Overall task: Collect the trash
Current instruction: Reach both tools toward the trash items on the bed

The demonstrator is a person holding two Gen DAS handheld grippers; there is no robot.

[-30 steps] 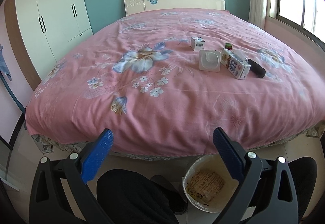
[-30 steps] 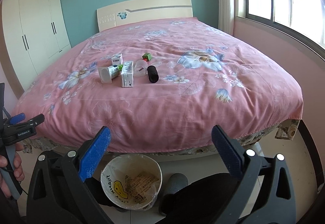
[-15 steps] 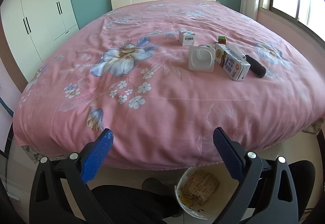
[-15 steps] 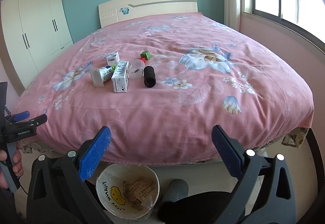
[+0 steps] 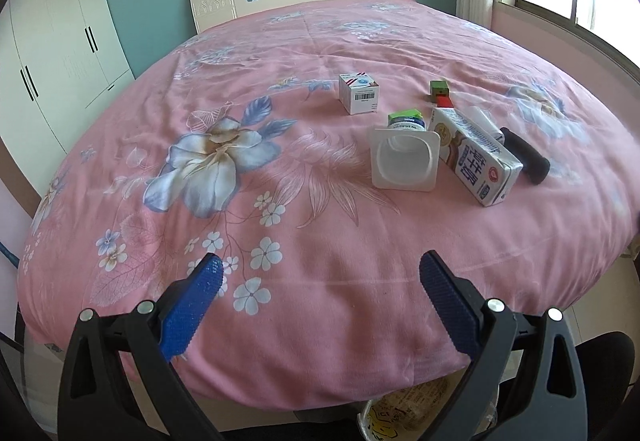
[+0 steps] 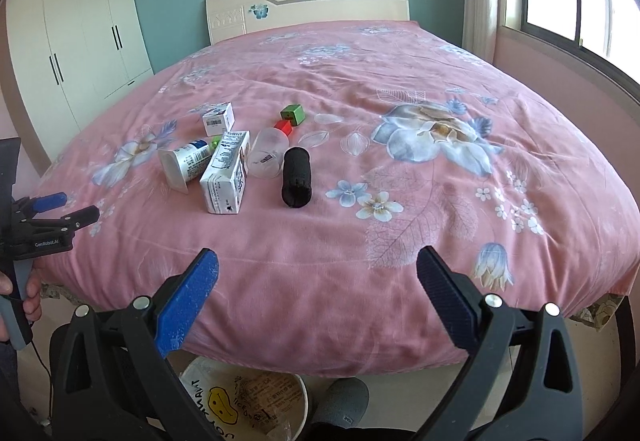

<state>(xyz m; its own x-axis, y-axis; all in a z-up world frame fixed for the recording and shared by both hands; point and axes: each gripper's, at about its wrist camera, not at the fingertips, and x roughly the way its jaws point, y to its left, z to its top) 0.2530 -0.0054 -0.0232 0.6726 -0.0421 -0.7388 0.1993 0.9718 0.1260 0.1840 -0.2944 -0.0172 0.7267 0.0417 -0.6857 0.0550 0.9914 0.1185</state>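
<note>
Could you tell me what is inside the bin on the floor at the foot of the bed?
The bin already holds printed packaging, a flattened carton or wrapper. The bed edge and the right gripper cover part of it, so anything deeper stays unseen.

You have one white milk carton (image 6: pixel 225 172), one white plastic cup (image 6: pixel 182 165), one small white box (image 6: pixel 218 119), one black cylinder (image 6: pixel 296 177), one clear tumbler (image 6: pixel 266 153), two small cubes, green (image 6: pixel 293 114) and red (image 6: pixel 284 127), and one paper bucket (image 6: pixel 244 401).

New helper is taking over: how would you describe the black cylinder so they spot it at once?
On the pink floral bed, find the trash cluster. The black cylinder lies at its window-side edge, beside a clear cup. It is the only dark, label-free item there.
</note>
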